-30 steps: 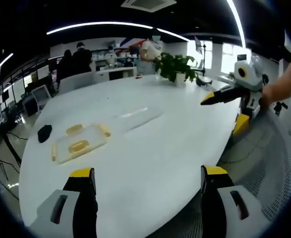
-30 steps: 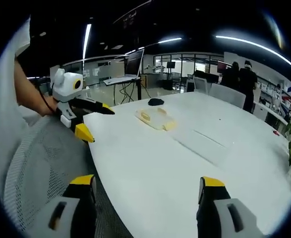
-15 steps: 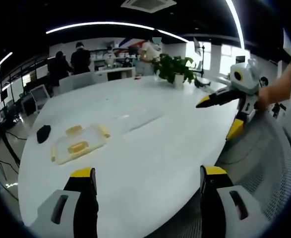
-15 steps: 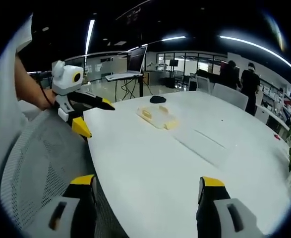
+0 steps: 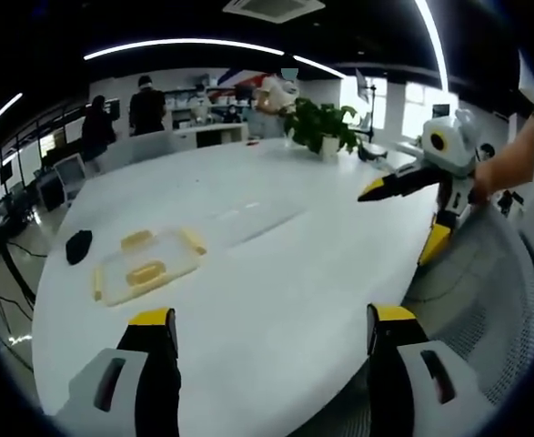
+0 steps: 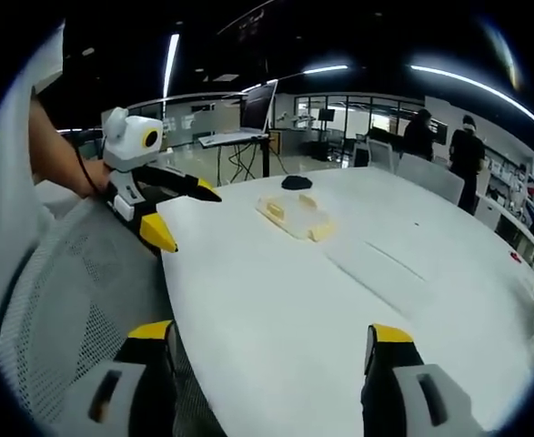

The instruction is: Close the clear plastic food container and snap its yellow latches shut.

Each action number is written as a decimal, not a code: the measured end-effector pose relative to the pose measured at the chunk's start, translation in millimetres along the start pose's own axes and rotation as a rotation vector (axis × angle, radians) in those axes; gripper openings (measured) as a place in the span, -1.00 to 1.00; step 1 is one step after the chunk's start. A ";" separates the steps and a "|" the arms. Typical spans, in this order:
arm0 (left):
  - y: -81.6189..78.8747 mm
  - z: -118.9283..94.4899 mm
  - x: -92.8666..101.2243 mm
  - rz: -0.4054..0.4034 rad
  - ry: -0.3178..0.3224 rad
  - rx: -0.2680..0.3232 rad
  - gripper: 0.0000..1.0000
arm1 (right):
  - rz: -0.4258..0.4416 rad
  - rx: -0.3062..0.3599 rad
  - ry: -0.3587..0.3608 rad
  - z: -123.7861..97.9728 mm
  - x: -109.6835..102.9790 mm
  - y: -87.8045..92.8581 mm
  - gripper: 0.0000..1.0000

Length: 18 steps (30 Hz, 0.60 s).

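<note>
Left gripper (image 5: 265,332): jaws spread wide, empty, held low over the near edge of the bench (image 5: 285,264).
Right gripper (image 6: 265,337): jaws likewise apart, holding nothing, also back at the bench's near edge.
Container (image 5: 146,264): a clear tray with yellow latches (image 5: 192,240) sticking out at its sides, lying well ahead of both grippers.
Lid (image 5: 253,217): what looks like a clear flat sheet lies just beyond the tray; I can't say for sure.
Step in hand: the approach, I'd judge; nothing touched yet.
Next move: reach forward to the tray, seat the lid squarely, then press each latch down.
Bench surface: white, glossy, with a small black object (image 5: 78,246) past the tray and a potted plant (image 5: 321,125) at the far end.
Room: an open office with ceiling strip lights and people (image 5: 146,105) standing at the back.
</note>
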State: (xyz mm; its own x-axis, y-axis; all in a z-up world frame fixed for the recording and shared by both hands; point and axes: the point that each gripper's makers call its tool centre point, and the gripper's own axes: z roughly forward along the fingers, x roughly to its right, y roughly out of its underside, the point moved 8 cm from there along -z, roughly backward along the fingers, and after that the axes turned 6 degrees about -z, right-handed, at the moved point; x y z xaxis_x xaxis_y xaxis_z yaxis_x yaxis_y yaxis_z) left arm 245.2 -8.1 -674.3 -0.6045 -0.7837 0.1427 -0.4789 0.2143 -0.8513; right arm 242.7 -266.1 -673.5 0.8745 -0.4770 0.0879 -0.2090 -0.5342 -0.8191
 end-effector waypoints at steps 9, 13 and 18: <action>0.8 3.5 -8.3 -0.005 0.004 -0.013 0.65 | -0.023 -0.010 -0.027 16.1 7.7 -6.5 0.67; 1.9 4.4 -14.1 -0.004 -0.002 -0.022 0.65 | -0.020 -0.007 -0.032 21.7 12.0 -10.7 0.67; 1.0 4.1 -22.3 -0.007 -0.013 -0.024 0.64 | -0.028 -0.008 -0.039 28.9 16.0 -15.6 0.67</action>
State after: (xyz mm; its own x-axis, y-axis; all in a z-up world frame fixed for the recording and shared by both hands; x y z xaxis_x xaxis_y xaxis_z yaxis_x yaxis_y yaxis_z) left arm 260.8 7.2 -680.4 -0.5925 -0.7930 0.1420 -0.4987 0.2226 -0.8377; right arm 272.6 -245.3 -675.7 0.8963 -0.4345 0.0890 -0.1874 -0.5528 -0.8119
